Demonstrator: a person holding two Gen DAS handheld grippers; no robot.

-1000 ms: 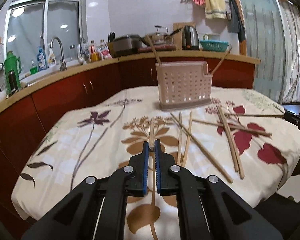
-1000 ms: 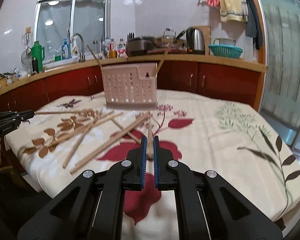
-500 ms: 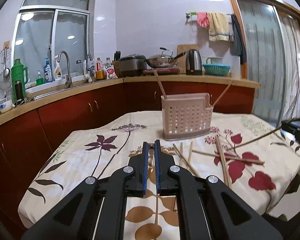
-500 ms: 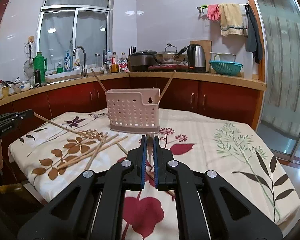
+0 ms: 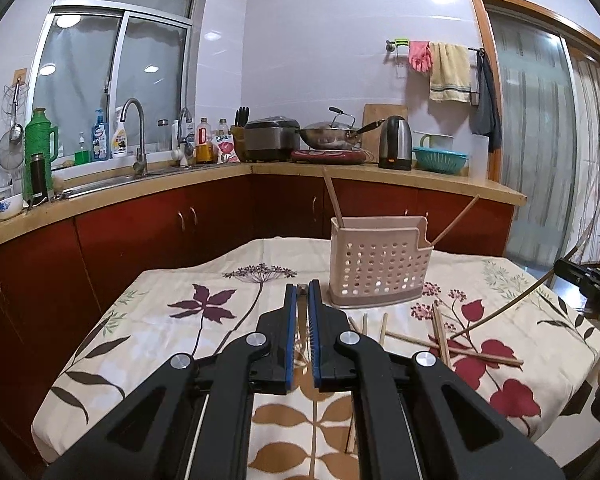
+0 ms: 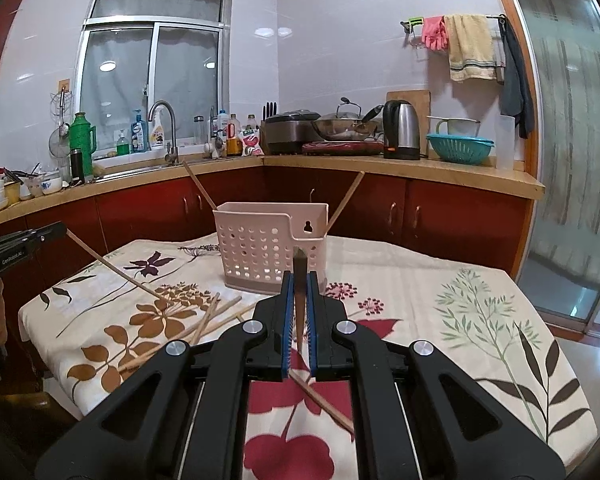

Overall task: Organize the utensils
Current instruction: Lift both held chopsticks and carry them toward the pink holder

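I had each gripper's fingers clamped on one chopstick (image 6: 300,304) (light, stiff, slippery), pinched near its end.

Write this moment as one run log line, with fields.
left gripper: shut on chopstick | right gripper: shut on chopstick | holder: two chopsticks inside | tablecloth: loose chopsticks

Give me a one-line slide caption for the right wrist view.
Right tongs shut on a chopstick, aimed at the pink utensil basket on the floral tablecloth.
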